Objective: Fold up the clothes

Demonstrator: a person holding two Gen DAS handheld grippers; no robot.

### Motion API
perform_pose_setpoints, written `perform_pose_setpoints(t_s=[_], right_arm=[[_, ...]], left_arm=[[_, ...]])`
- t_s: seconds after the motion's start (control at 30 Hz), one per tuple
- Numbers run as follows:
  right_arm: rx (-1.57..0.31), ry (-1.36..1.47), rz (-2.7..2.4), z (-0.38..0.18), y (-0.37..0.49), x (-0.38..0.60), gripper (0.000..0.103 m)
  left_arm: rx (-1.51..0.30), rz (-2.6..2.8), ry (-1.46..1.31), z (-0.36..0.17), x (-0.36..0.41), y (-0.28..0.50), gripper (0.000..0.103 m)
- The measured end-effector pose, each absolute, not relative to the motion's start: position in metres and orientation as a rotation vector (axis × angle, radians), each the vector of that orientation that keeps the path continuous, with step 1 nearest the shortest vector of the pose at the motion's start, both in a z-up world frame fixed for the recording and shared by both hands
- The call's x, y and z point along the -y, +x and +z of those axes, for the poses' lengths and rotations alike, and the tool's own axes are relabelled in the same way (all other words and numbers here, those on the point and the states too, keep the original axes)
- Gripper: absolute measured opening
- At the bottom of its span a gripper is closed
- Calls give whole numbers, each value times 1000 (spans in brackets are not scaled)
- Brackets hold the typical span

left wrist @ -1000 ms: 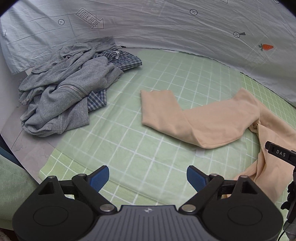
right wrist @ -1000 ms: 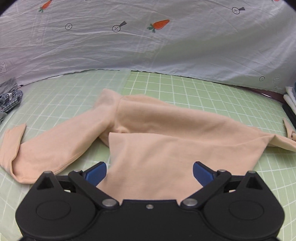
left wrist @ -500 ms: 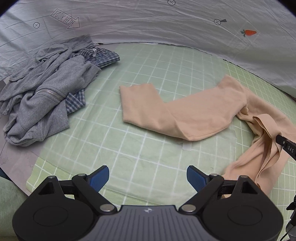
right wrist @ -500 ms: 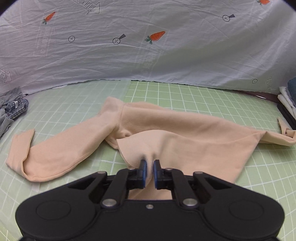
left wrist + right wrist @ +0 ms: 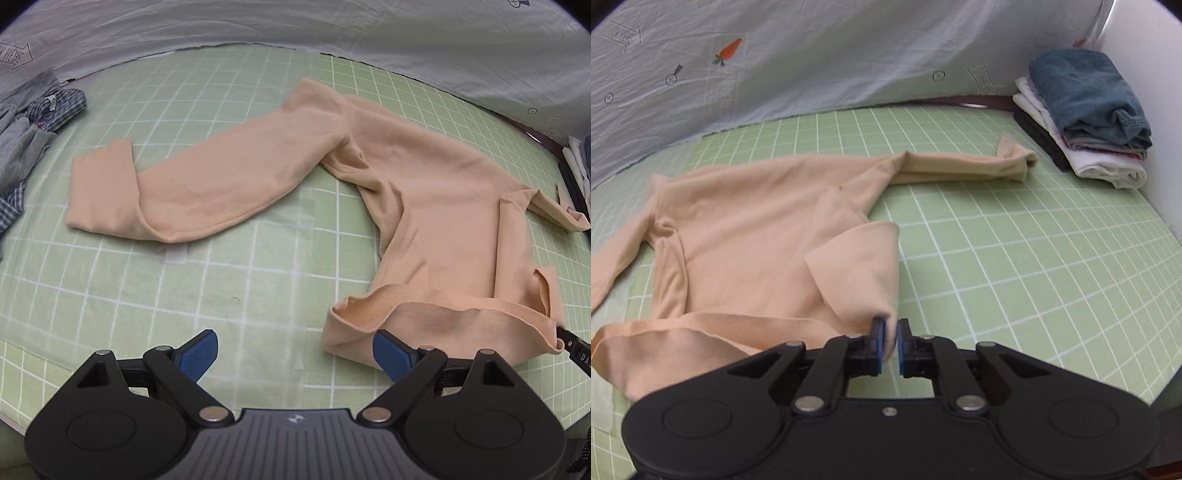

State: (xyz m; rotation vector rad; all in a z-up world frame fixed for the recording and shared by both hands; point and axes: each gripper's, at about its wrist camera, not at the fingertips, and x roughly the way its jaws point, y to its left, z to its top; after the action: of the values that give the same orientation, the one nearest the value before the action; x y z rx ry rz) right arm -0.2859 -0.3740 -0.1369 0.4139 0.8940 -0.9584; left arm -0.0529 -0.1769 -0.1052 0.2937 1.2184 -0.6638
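Peach long-sleeved top (image 5: 436, 192), light, limp and stretchy, lies spread on the green grid mat (image 5: 229, 280) of the worktop.
Right tool (image 5: 891, 336) pinches the top's hem corner, its jaws easing apart slightly around the cloth; left tool (image 5: 295, 350) hangs wide open and empty beside the hem's other rolled corner, the sensible hold. Thin matte knit with stitched edges, likely to sag and crease.

Even soft overhead light, faint shadows; fisheye-bent edges, slight motion blur.
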Motion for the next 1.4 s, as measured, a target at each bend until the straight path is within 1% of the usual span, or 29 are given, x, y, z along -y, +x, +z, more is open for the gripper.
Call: perform_pose_setpoints(t_s=[0.03,0.1,0.17,0.23,0.27,0.3,0.43,0.47,0.57,0.6,0.73,0.8,0.93,1.0,1.03,1.1,1.17,1.2,1.23,1.27,1.3,1.37,1.4], right_arm=[[-916,414,-971,-140,-290,376,16],[-935,416,-988,-143,-297,382,30],[-919,421,-1000,-140,-303,387,40],[-900,427,-988,-139,-305,391,44],[-891,430,-979,-138,-305,393,50],[-882,434,-970,-138,-306,395,53],[-884,432,-952,-141,-305,404,54],[-884,430,-954,-142,-305,407,55],[-882,428,-950,-145,-304,416,63],[-884,434,-951,-146,-303,421,63],[-897,462,-929,-152,-293,442,64],[-902,448,-896,-156,-283,451,69],[-969,370,-830,-167,-263,460,71],[-1009,337,-807,-170,-258,460,71],[-1026,328,-795,-172,-256,460,71],[-1042,324,-769,-175,-255,461,70],[-1039,332,-749,-175,-257,462,70],[-1040,338,-739,-175,-258,464,68],[-1038,351,-728,-175,-259,465,66],[-1031,372,-714,-174,-261,467,61],[-1022,396,-699,-174,-263,468,55],[-1008,427,-674,-174,-267,468,51],[-1002,436,-662,-173,-269,468,44]], left_arm=[[-1243,-650,283,-110,178,-54,91],[-1278,-627,258,-117,177,-57,91],[-1306,-604,230,-123,174,-59,91],[-1322,-573,194,-127,171,-60,91],[-1327,-562,175,-128,170,-59,91],[-1331,-552,157,-129,169,-58,91],[-1342,-521,72,-131,166,-53,91],[-1341,-520,47,-130,165,-52,91],[-1338,-517,-21,-129,167,-46,91],[-1341,-515,-35,-129,168,-43,91],[-1380,-541,-27,-131,185,-34,91],[-1377,-558,-29,-134,195,-32,91],[-1383,-560,7,-142,214,-28,90],[-1376,-556,41,-147,223,-28,80],[-1375,-553,53,-149,226,-29,74],[-1347,-558,70,-147,229,-34,67],[-1346,-558,64,-147,229,-38,49],[-1349,-551,53,-147,228,-40,44],[-1352,-542,47,-148,226,-42,31],[-1354,-533,40,-148,224,-44,23],[-1353,-525,32,-149,221,-47,21],[-1337,-519,17,-146,216,-52,14],[-1318,-531,17,-143,214,-56,12]])
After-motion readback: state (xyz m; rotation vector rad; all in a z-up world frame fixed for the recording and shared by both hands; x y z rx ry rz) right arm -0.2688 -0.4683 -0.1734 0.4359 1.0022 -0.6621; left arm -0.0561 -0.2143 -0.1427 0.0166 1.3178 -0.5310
